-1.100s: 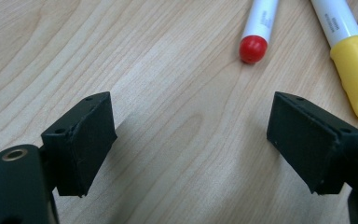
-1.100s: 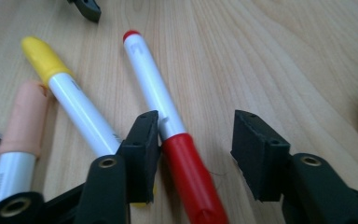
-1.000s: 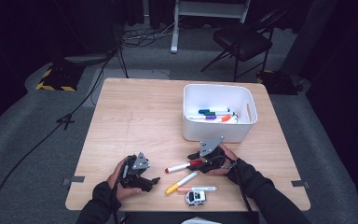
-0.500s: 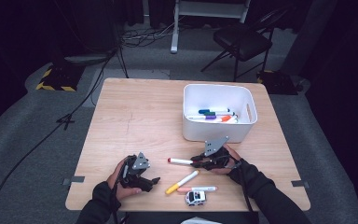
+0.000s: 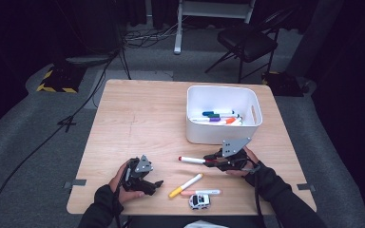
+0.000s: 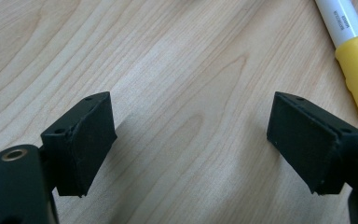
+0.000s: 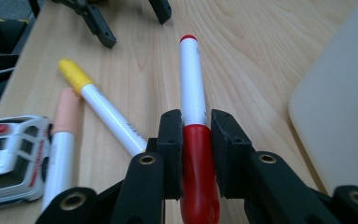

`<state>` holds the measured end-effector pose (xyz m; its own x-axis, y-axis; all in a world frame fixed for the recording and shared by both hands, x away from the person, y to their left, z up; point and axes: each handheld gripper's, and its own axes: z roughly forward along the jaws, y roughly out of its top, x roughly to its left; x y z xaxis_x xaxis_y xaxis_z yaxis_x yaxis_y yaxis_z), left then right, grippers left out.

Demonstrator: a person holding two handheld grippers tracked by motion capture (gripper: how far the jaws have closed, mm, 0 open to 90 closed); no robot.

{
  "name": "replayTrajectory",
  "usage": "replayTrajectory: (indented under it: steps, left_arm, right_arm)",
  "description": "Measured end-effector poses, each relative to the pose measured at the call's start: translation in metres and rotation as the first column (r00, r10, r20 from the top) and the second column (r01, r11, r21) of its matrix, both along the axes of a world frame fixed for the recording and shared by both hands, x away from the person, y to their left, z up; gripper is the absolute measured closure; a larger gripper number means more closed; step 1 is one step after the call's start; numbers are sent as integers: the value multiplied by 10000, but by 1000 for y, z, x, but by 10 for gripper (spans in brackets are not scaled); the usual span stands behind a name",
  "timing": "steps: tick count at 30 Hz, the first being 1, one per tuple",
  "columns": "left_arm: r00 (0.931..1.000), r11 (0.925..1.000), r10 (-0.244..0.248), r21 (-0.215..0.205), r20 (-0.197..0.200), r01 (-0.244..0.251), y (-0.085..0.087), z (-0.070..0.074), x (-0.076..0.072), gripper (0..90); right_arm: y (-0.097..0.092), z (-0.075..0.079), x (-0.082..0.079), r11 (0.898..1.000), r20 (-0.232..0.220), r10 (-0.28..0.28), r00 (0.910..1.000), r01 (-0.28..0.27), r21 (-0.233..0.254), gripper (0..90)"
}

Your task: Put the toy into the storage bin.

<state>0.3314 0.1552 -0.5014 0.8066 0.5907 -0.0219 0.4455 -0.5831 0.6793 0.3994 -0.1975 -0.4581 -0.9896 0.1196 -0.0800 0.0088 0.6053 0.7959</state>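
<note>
My right gripper (image 5: 210, 160) is shut on the red-capped end of a white marker (image 5: 192, 160), held just above the table in front of the white bin (image 5: 221, 134). In the right gripper view the pads (image 7: 171, 135) clamp the red cap, and the marker (image 7: 193, 88) points away from me. My left gripper (image 5: 154, 185) rests low on the table at the front left. It is open, and bare wood lies between its pads (image 6: 86, 135). A yellow-capped marker (image 5: 186, 185) lies between the two grippers.
A pink-capped marker (image 5: 202, 193) and a small white toy car (image 5: 199, 201) lie near the front edge. Several markers (image 5: 218, 117) lie inside the bin. A chair (image 5: 247, 40) and cables stand on the floor beyond the table.
The right gripper has closed on the red marker and lifted it off the table, moving right and up. The left gripper has not moved.
</note>
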Motion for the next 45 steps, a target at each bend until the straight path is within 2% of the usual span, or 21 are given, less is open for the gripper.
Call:
replayTrajectory:
  steps: [5,14,24,33,37,45]
  left_arm:
    - [10000,10000,1,0,3,-1,0,0,0,155]
    - [10000,10000,-1,-4,-5,1,0,0,0,154]
    - [10000,10000,31,-28,3,-31,0,0,0,154]
    - [10000,10000,0,-2,0,0,0,0,0,154]
    - [10000,10000,-1,-5,-5,1,0,0,0,154]
    - [10000,10000,3,-4,-2,-3,0,0,0,154]
  right_arm:
    - [-17,19,-5,9998,23,-6,10000,5,213,748]
    - [-51,64,-6,9977,618,-290,9977,251,622,749]
    - [-69,101,0,9961,1235,-665,9901,586,667,748]
    - [-79,125,10,9910,1602,-1105,9809,964,932,749]
    - [-81,133,19,9880,1665,-1318,9772,1158,1019,748]
    - [-81,138,41,9826,1662,-1747,9705,1610,926,749]
